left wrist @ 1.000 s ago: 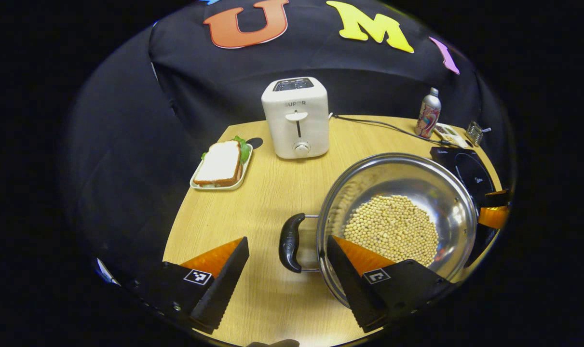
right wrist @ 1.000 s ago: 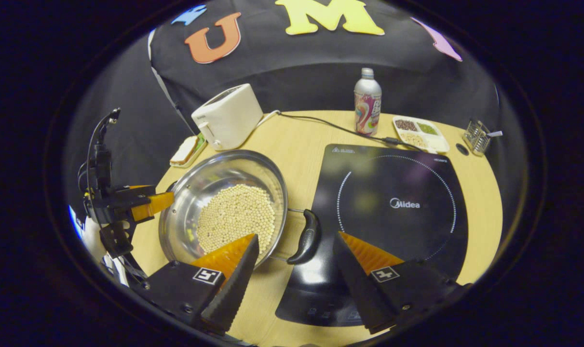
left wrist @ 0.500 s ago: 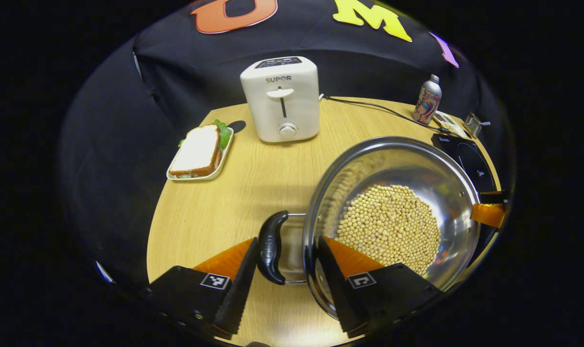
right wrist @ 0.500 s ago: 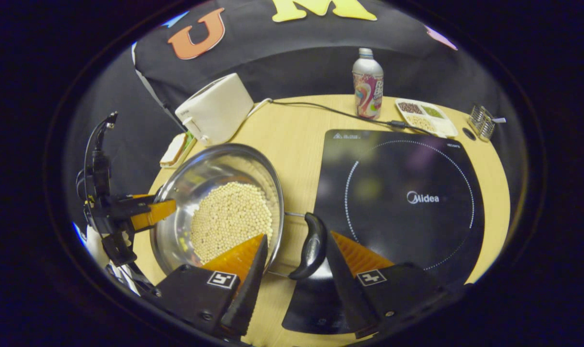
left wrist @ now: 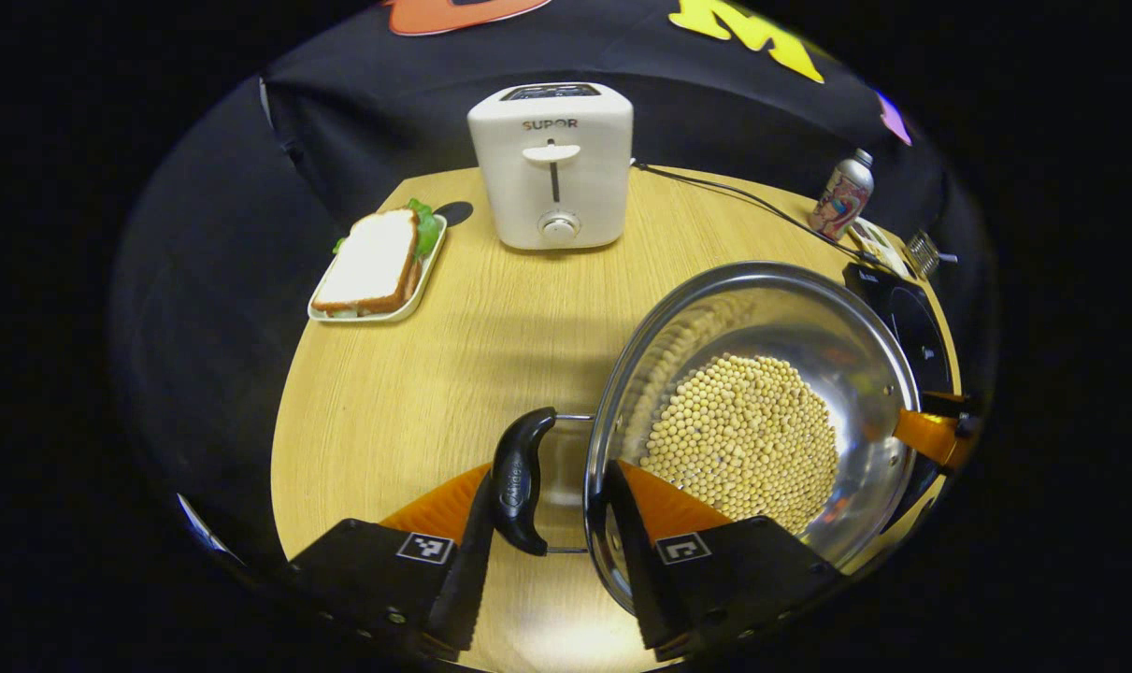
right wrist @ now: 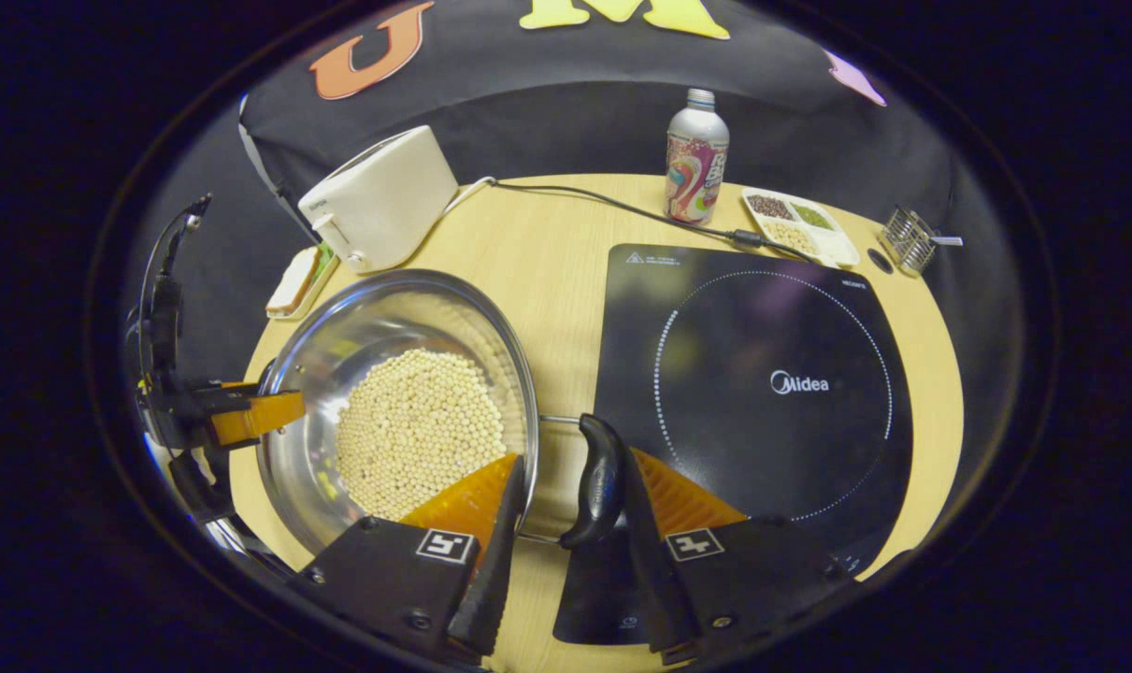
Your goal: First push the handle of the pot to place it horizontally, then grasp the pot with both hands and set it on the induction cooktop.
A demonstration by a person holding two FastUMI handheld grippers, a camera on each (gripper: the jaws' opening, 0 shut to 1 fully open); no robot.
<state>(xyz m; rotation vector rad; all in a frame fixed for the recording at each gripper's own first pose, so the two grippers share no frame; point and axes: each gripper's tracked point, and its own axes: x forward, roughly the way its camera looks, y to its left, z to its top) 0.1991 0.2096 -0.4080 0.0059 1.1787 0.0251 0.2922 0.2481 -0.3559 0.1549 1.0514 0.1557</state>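
A steel pot holding soybeans stands on the wooden table, left of the black induction cooktop. My left gripper straddles the pot's black left handle. Its left finger touches the handle and its right finger lies over the rim, with a gap beside the handle. My right gripper straddles the right handle at the cooktop's edge. Here the right finger touches the handle and the left finger is at the pot rim. Both grippers are open but narrow. Each also shows far off, the right gripper and the left gripper.
A white toaster stands at the back, its cable running across the table. A sandwich on a tray lies at the left. Behind the cooktop are a bottle, a divided dish and a small wire basket.
Both grippers have moved forward over the pot's handles and their fingers have narrowed around them. The pot stays in the same place on the table.
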